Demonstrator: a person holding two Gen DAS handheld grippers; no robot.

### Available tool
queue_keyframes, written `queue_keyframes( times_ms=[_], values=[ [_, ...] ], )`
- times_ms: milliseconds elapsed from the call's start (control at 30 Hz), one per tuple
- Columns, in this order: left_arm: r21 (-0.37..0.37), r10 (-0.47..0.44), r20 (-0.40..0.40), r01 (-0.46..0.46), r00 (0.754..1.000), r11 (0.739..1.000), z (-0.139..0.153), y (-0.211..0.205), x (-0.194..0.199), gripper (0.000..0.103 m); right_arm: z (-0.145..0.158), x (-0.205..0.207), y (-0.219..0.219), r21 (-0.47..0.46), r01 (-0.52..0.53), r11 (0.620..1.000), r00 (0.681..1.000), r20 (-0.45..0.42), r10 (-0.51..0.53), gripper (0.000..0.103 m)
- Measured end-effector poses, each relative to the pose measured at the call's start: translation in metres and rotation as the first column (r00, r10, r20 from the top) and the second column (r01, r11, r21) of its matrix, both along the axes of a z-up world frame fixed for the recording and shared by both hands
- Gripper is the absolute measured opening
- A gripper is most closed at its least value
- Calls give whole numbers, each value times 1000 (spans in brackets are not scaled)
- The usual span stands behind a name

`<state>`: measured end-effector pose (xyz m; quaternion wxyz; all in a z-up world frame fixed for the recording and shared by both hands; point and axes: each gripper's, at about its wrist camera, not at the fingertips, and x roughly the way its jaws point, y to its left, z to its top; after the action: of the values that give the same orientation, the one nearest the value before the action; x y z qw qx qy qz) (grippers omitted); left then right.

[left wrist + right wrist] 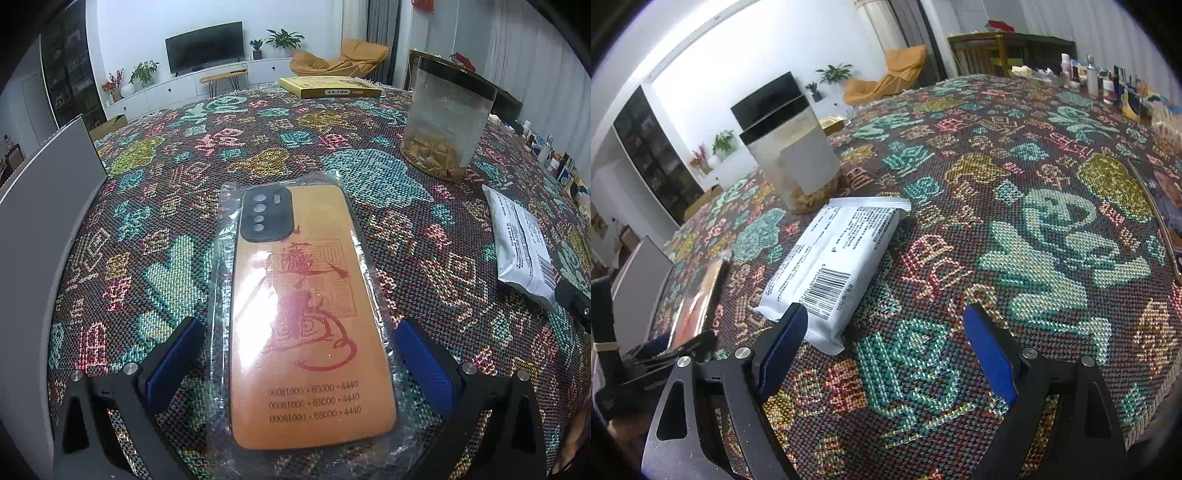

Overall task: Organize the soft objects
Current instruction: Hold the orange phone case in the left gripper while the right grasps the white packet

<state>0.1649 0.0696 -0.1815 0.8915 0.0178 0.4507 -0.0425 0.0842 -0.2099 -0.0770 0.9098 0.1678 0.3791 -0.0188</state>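
My left gripper (299,354), jaws spread, straddles the plastic-bagged orange phone case (310,314), whose long axis runs straight up-frame between them.

My right gripper (886,347), also spread and empty, has the white wipes pack (834,258) up-left.

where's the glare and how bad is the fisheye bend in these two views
Left wrist view: white glare on the wrapped phone case, washing out its left half; the table edge curves strongly. Right wrist view: no strong glare on the white packet; far wall is overexposed, the tablecloth bulges, corners go black.
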Motion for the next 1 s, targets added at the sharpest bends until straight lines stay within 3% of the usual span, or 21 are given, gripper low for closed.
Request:
queue_keyframes(
  times_ms=[200, 367, 533, 567, 633, 700, 733, 1000],
  values=[
    [0, 0, 0, 0, 1000, 1000, 0, 0, 0, 103, 0, -1, -1, 7, 0, 1000, 1000, 3, 0, 88],
    [0, 0, 0, 0, 1000, 1000, 0, 0, 0, 103, 0, -3, -11, 77, 1, 997, 1000, 19, -2, 88],
    [-1, 0, 0, 0, 1000, 1000, 0, 0, 0, 103, 14, 33, -10, 149, 32, 988, 995, -102, -16, 90],
    [-1, 0, 0, 0, 1000, 1000, 0, 0, 0, 103, 21, 45, -3, 141, 35, 989, 992, -123, -17, 90],
    [-1, 0, 0, 0, 1000, 1000, 0, 0, 0, 103, 27, 72, 20, 9, 17, 1000, 980, -196, -14, 89],
    [-1, 0, 0, 0, 1000, 1000, 0, 0, 0, 103, 12, 96, 45, -125, -29, 992, 944, -328, -14, 88],
    [-1, 0, 0, 0, 1000, 1000, 0, 0, 0, 103, 6, 99, 49, -119, -43, 992, 939, -344, -1, 88],
    [0, 0, 0, 0, 1000, 1000, 0, 0, 0, 103, -1, 86, 54, -195, -166, 967, 953, -285, 106, 93]
  ],
)
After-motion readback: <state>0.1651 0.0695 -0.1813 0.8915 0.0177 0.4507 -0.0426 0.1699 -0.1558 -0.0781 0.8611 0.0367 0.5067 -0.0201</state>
